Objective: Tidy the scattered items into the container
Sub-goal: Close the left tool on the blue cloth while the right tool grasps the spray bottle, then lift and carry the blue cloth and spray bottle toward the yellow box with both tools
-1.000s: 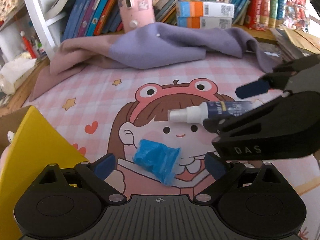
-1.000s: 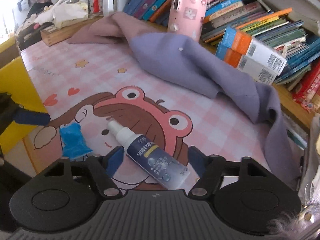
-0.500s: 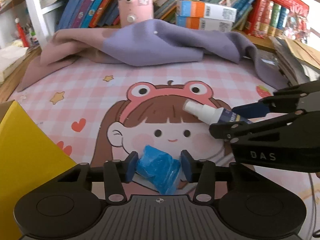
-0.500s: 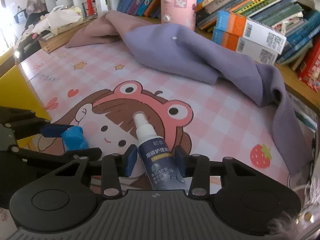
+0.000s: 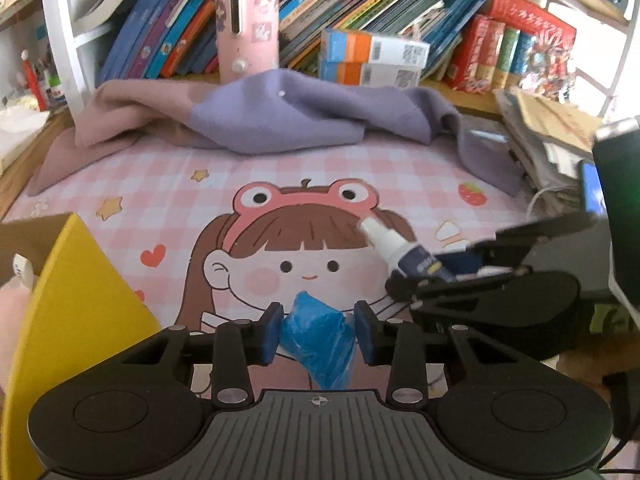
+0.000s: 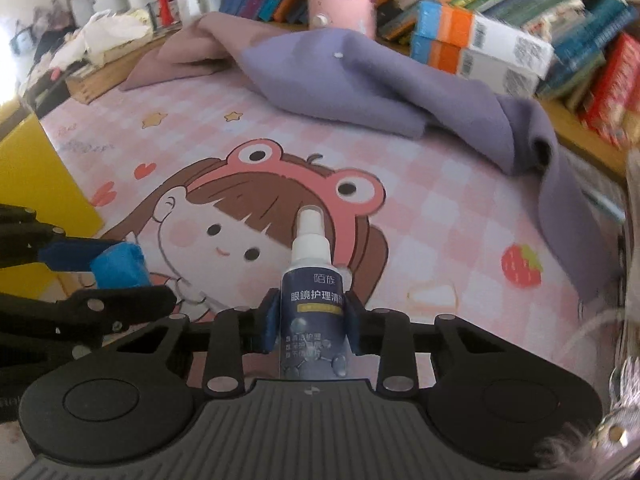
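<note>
My left gripper (image 5: pixel 316 328) is shut on a crumpled blue packet (image 5: pixel 320 340), held just above the pink cartoon mat (image 5: pixel 280 176). The packet also shows at the left of the right wrist view (image 6: pixel 118 266). My right gripper (image 6: pixel 312 320) is shut on a dark blue spray bottle with a white nozzle (image 6: pixel 310 304). That bottle shows at the right of the left wrist view (image 5: pixel 404 252). A yellow box (image 5: pixel 76 304), the container, stands at the left; it also shows in the right wrist view (image 6: pixel 36 172).
A purple and mauve cloth (image 5: pixel 256 120) lies along the mat's far edge. Behind it are a pink cylinder (image 5: pixel 246 26), orange-blue boxes (image 5: pixel 372 60) and rows of books (image 5: pixel 400 12). Papers (image 5: pixel 548 128) are stacked at the right.
Both grippers closed from open: the left onto the blue packet, the right onto the spray bottle. Both items now sit lifted between the fingers.
</note>
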